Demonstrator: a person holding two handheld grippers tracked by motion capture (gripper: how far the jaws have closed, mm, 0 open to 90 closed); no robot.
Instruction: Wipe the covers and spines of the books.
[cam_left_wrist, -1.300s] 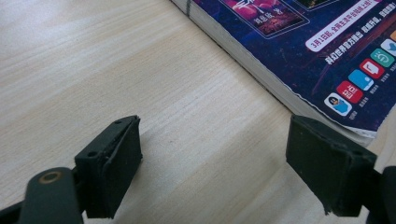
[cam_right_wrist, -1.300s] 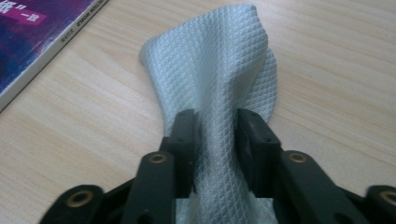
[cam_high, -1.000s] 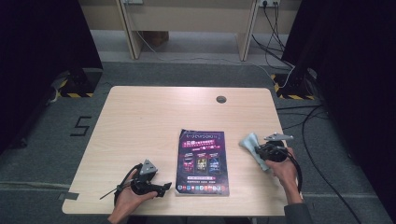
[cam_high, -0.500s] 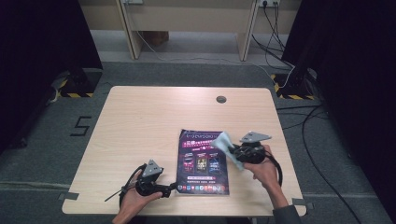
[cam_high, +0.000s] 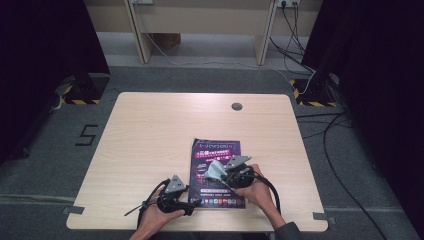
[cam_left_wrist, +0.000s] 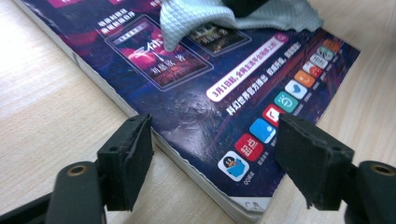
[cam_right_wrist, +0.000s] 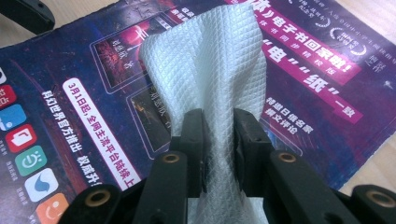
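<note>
Right gripper now over magazine, fingers pinching cloth, left gripper fingers apart, closing.

Place: a lab or recording studio set-up.
Evidence: bare wooden table on grey carpet; black curtains at 9 and 3 o'clock; hazard-taped stand bases; cables at 1 o'clock; floor marking "5".

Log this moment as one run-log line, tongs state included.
right tongs: shut on cloth, over magazine | left tongs: open, just been closing, straddling magazine's near corner | table: magazine flat
</note>
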